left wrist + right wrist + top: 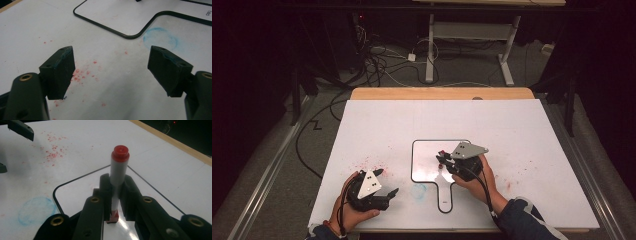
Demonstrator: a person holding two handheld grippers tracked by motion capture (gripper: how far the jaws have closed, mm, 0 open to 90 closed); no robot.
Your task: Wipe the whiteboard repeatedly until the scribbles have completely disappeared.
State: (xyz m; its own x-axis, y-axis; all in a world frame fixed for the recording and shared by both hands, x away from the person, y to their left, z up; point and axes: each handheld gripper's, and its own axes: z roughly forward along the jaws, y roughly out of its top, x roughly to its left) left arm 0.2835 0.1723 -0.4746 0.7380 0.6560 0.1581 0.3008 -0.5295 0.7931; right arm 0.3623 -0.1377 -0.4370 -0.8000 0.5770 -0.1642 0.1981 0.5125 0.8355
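Note:
A small whiteboard [432,150] with a black rim and a handle lies on the white table, also seen as whiteboard [82,187] and whiteboard [112,17]. My right gripper [443,158] hovers over its lower right part, shut on a red marker [118,170]. The marker has a white barrel and red ends, and its lower tip rests at the board surface. My left gripper [387,182] sits near the table's front left, open, with nothing between its pads [60,70]; left gripper [111,71] hangs just above the table.
A faint blue scribbled circle [419,191] marks the table beside the board's handle. Red crumbs [369,162] speckle the table left of the board, and more lie at the right [517,172]. Cables and a desk frame [472,35] lie on the floor beyond the table.

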